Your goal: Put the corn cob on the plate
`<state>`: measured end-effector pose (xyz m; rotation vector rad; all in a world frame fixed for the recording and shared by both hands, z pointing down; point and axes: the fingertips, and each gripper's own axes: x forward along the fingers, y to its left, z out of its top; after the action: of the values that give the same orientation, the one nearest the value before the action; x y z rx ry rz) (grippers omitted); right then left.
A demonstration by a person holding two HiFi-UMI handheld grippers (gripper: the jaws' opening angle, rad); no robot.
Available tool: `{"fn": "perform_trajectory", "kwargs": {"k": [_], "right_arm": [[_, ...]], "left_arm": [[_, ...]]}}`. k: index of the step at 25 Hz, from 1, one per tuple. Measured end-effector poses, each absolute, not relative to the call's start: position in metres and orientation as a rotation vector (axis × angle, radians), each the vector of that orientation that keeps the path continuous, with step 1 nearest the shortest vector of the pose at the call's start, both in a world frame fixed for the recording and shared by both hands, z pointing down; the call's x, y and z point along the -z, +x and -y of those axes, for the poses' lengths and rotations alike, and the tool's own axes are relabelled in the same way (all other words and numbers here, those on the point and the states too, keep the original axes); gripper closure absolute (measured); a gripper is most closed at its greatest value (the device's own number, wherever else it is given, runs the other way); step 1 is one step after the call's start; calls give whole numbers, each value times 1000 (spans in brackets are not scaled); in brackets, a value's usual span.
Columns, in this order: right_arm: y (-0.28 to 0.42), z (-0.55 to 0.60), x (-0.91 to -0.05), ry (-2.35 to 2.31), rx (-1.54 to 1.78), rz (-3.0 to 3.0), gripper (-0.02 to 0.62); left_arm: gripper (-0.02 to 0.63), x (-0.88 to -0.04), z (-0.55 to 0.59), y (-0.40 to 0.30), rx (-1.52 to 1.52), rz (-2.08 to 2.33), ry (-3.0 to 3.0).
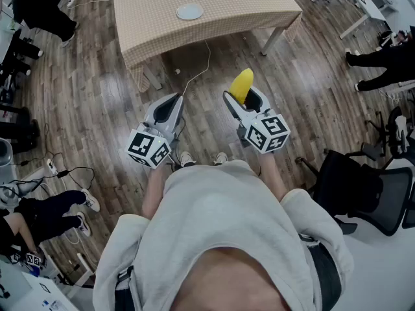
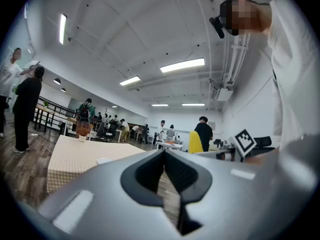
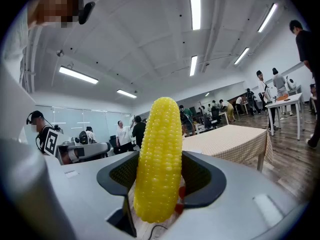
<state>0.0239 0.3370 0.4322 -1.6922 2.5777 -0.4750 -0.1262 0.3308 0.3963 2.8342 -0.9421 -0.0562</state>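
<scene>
The right gripper [image 3: 161,184] clamps the corn cob [image 3: 161,144] by its lower half, tip up. The cob looks stiff, light and bumpy, so this grip should hold. The plate [image 1: 189,11] lies well apart on the table [image 1: 149,31]. The left gripper [image 2: 165,174] is closed and empty.

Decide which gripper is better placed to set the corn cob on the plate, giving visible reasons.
Right. The right gripper is shut on the corn cob, while the left gripper is shut on nothing. The plate lies on the table ahead of both.
</scene>
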Motion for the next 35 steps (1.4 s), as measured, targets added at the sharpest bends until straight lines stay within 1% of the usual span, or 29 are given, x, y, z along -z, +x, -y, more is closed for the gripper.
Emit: {"fn": "perform_trajectory", "kwargs": {"k": [18, 26, 35], "right_arm": [[82, -333, -447, -1582, 473, -2660, 331], [99, -328, -457, -1559, 483, -2675, 330], [113, -300, -465, -1584, 491, -2673, 331]], "left_arm": [[598, -414, -322, -59, 11, 1038, 2812], [598, -427, -320, -47, -13, 1078, 2773], [598, -433, -286, -32, -22, 1040, 2787]]}}
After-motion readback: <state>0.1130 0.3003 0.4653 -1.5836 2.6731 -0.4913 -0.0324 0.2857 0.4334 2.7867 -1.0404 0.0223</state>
